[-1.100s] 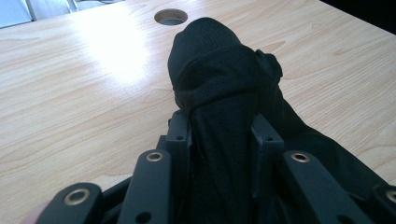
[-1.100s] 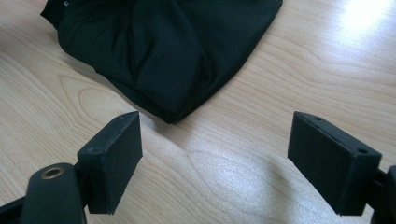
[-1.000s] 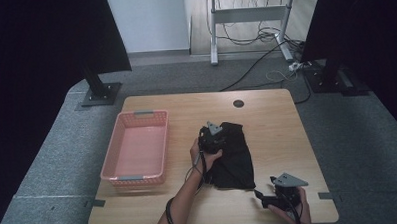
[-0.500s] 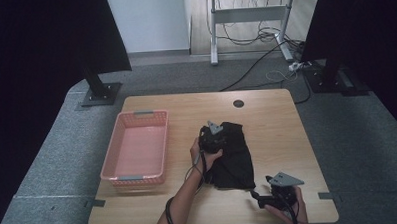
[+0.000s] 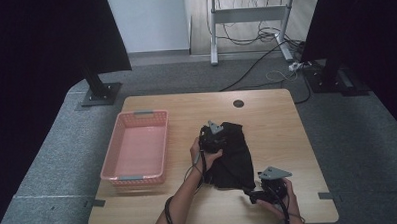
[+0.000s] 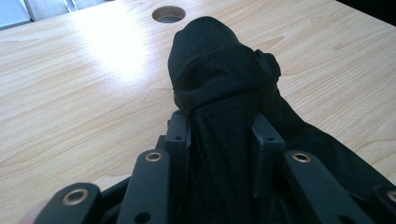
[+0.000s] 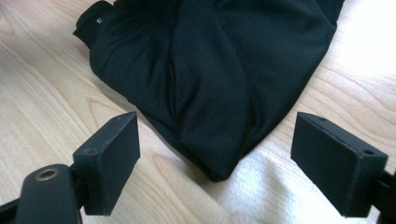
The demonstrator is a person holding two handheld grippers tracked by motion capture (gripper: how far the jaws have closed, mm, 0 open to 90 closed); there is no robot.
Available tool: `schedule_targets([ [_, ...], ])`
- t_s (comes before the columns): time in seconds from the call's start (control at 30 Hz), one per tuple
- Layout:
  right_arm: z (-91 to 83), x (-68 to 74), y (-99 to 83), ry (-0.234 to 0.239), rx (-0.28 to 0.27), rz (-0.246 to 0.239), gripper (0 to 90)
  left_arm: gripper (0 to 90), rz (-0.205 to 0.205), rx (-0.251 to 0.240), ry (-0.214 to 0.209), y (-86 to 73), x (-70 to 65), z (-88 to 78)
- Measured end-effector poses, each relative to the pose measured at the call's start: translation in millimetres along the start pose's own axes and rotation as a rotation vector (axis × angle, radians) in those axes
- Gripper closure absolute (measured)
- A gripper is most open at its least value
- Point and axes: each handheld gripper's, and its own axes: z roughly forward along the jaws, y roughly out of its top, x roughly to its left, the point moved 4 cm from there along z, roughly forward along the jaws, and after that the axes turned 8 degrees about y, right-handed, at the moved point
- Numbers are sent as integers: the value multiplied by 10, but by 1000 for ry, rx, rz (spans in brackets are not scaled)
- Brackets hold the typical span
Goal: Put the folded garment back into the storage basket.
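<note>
Pink basket (image 5: 136, 150) at left of desk (image 5: 277, 119), long axis running away from the person; no writing legible on it. Right of basket, mid-desk: black garment (image 5: 233, 158), mesh fabric, lying flat for most of its length, long axis running from far edge toward near-right corner. Small white tag (image 7: 98, 20) seen on a folded edge in right gripper view; print too small to read. No brand legible elsewhere.

Left gripper (image 5: 211, 136) at garment's far end, jaws clenched on a bunched fold of the cloth; in left gripper view fabric (image 6: 224, 88) humped up between jaws, pointing toward round cable hole (image 6: 168, 14) in desk. Cloth under the gripper body hidden.

Right gripper (image 5: 257, 190) at near-right, just off garment's near corner, jaws released and spread wide, nothing between pads; garment's rounded corner (image 7: 219, 163) lying on desk between and ahead of them, not touched. Garment type hard to make out; far edges cut off in both gripper views.
</note>
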Motion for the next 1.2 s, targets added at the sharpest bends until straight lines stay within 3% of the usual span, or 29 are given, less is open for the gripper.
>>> schedule_targets([
  [0.5,280,24,109,-7,60,-7,143,652,-6,-7,-11,-5,-4,-24],
  [0.67,400,21,118,-34,80,-6,123,650,-2,-6,-12,-3,-8,-39],
  [0.93,414,46,92,-70,67,-15,125,650,-4,-7,-11,-10,3,-47],
  [1.1,389,96,64,-82,36,-14,238,651,0,-13,-11,-7,-19,-63],
  [1.17,372,115,65,-81,31,-16,346,652,-1,-17,-11,-7,-36,-66],
  [1.2,360,122,69,-81,27,-19,450,652,1,-17,-12,-8,-42,-68],
])
